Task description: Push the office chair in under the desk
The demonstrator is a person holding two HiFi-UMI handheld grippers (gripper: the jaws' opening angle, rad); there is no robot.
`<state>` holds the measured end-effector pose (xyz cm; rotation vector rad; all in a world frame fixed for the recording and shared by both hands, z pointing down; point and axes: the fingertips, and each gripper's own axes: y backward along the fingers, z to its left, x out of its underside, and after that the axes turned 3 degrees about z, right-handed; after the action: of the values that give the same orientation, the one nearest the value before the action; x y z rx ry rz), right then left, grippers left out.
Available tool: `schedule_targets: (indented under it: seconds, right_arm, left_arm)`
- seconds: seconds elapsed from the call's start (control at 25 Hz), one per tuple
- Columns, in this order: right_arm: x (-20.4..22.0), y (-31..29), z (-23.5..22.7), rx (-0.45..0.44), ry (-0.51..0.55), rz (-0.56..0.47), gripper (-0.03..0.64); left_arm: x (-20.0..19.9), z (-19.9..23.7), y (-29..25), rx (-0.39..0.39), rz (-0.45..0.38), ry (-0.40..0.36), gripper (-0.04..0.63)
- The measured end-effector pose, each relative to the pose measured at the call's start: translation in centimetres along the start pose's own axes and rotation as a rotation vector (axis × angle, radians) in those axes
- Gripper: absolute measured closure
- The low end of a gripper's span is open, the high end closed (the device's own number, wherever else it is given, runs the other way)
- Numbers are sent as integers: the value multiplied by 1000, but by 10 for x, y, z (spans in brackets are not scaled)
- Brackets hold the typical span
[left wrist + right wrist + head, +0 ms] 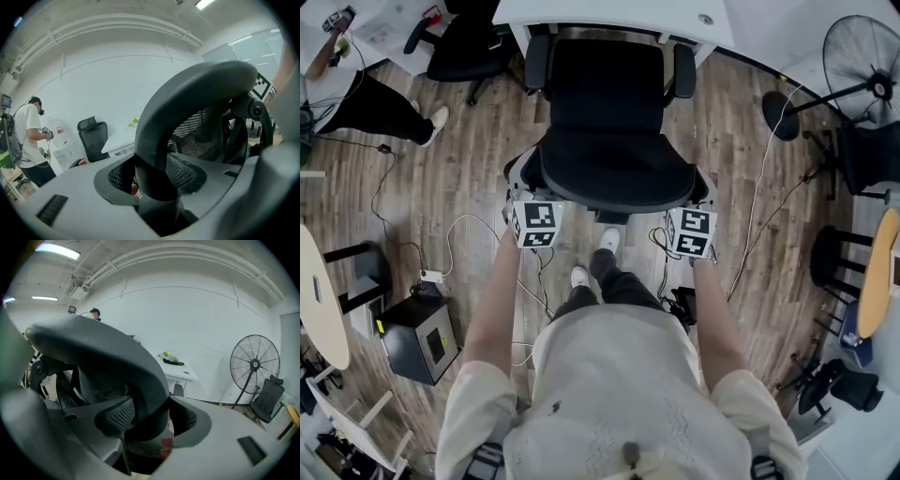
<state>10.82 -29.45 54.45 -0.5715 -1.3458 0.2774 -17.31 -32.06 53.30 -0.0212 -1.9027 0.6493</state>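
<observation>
The black office chair [609,103] faces the white desk [609,17], its seat front just under the desk edge and its back toward me. My left gripper [523,185] is shut on the left side of the backrest's grey frame [197,89]. Both mesh pads [187,174] press against that curved bar. My right gripper [701,189] is clamped the same way on the right side of the frame [93,345], with a pad [119,416] on either flank. The chair's base and wheels are hidden beneath the seat.
A second black chair [464,47] and a person [375,108] are at the far left. A standing fan [862,56] is at the right. A black box [417,337] and cables [459,234] lie on the wooden floor to my left. My feet [591,262] are right behind the chair.
</observation>
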Motion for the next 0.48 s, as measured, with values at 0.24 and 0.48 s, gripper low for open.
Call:
schedule_targets:
  seconds: [0.24,0.48]
  right_arm:
    - [-6,-12,-9,1,6,-2,377]
    - [-12,-24,-16,3,13,5,377]
  left_arm:
    - [-6,1,-14,-6,4,3,376]
    - [-10,4,-27,-8,5,10,376]
